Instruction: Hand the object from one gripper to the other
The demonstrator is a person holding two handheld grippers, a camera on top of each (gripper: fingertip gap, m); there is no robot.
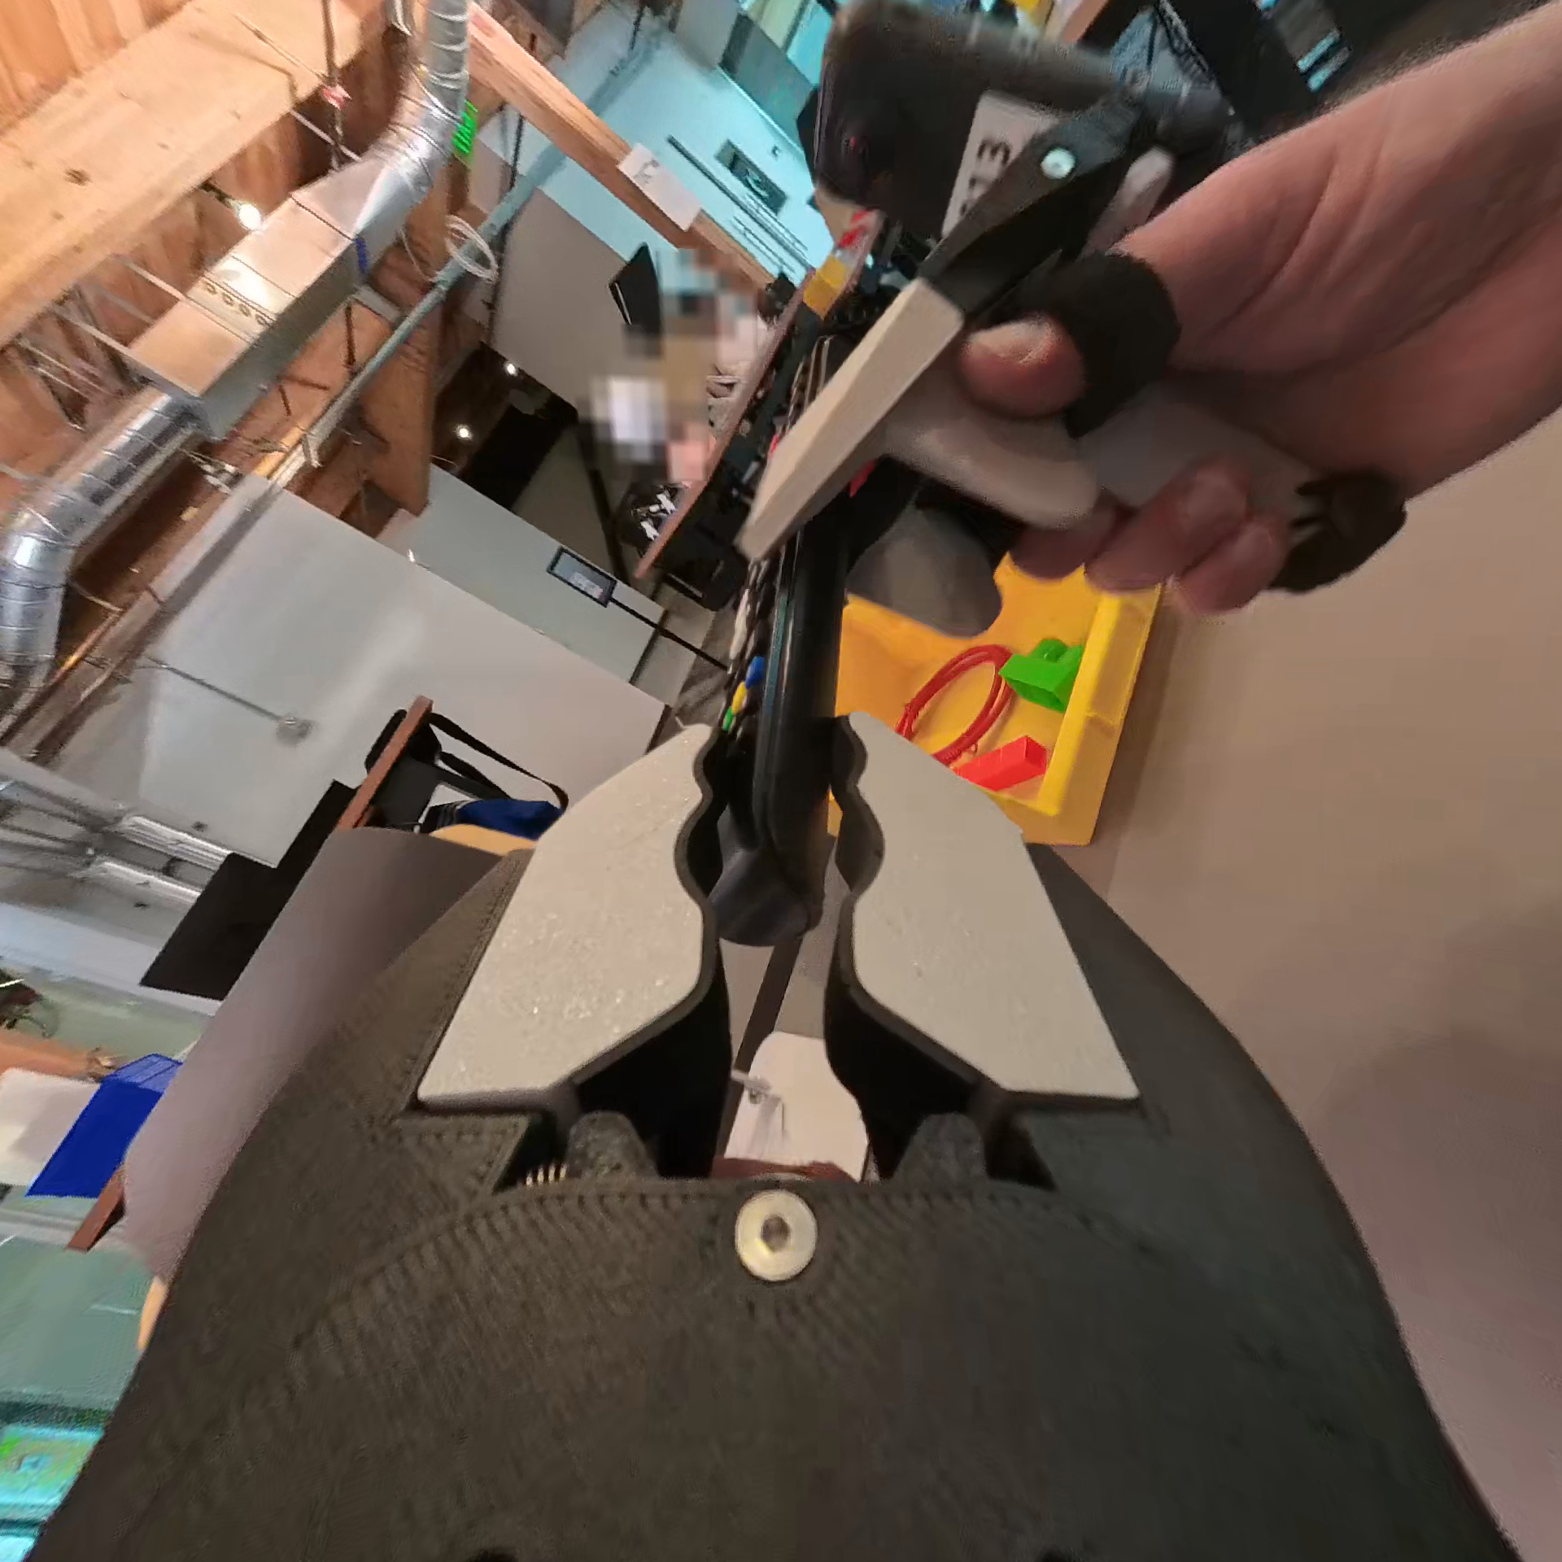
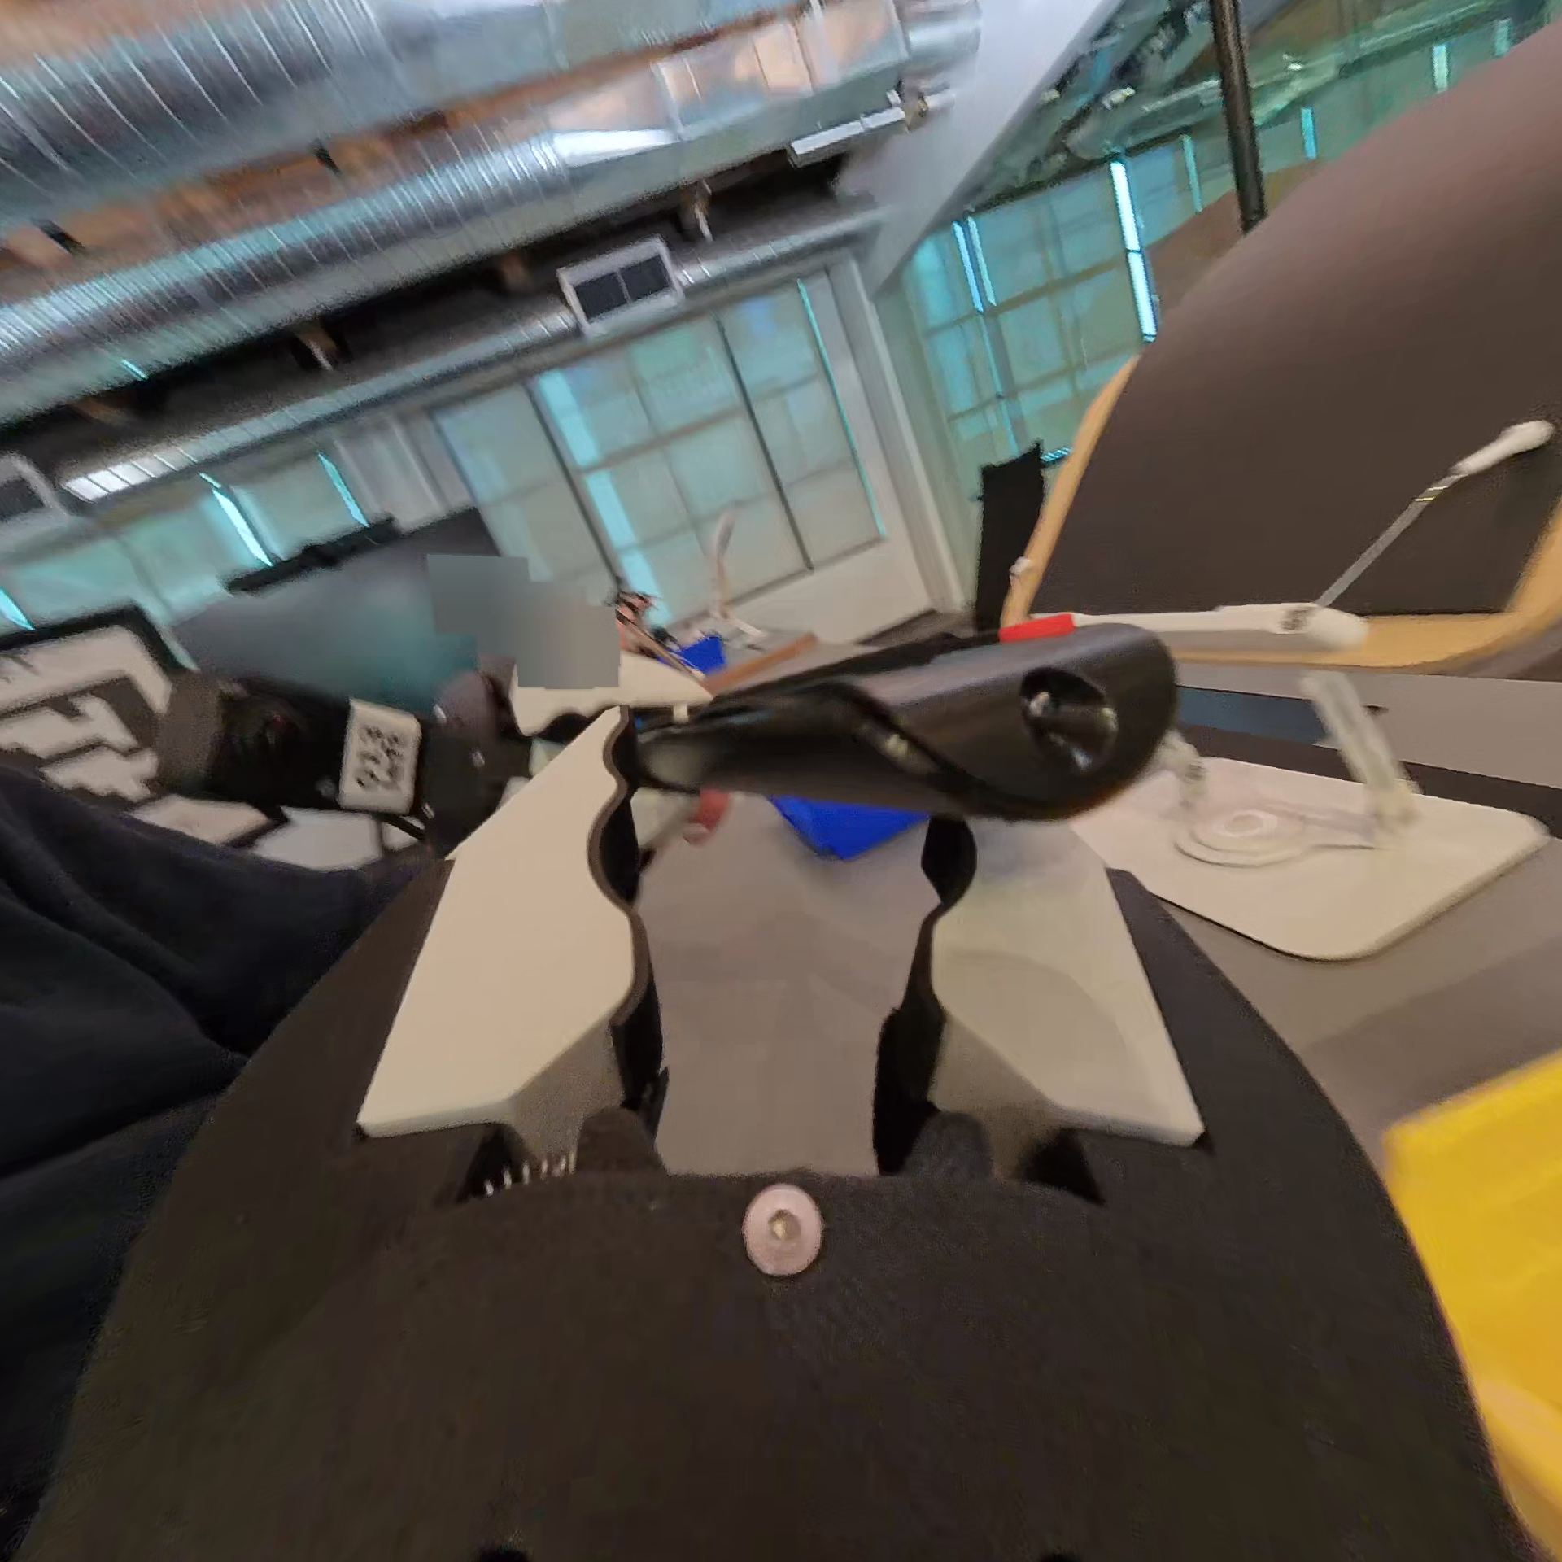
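Tool (image 1: pixel 790 718), black and long, is in the air above the bench (image 1: pixel 1352 887), between your two grippers. In the left wrist view, your left gripper (image 1: pixel 778 735) has its fingers (image 1: pixel 592 930) drawn narrow around the tool's rounded lower end. The tool fills the gap and presses against both inner edges. From there it runs up and away towards your right gripper (image 1: pixel 752 532), which your hand (image 1: pixel 1352 279) holds at the top right of that view. One pale finger of the right gripper slants down, and its tip is just beside the tool's far part.

In the right wrist view, the tool (image 2: pixel 930 727) lies crosswise over the tips of your right gripper's fingers (image 2: pixel 524 955). Its thick round end, with a dark hole, points right and hides the right fingertip. These fingers stand fairly wide apart. You cannot tell from either view whether they are pinching the tool.

Behind the tool in the left wrist view, a yellow bin (image 1: pixel 1116 676) rests on the bench. Inside it are a red cord (image 1: pixel 938 701), a green piece (image 1: pixel 1044 676) and a red block (image 1: pixel 1010 761).
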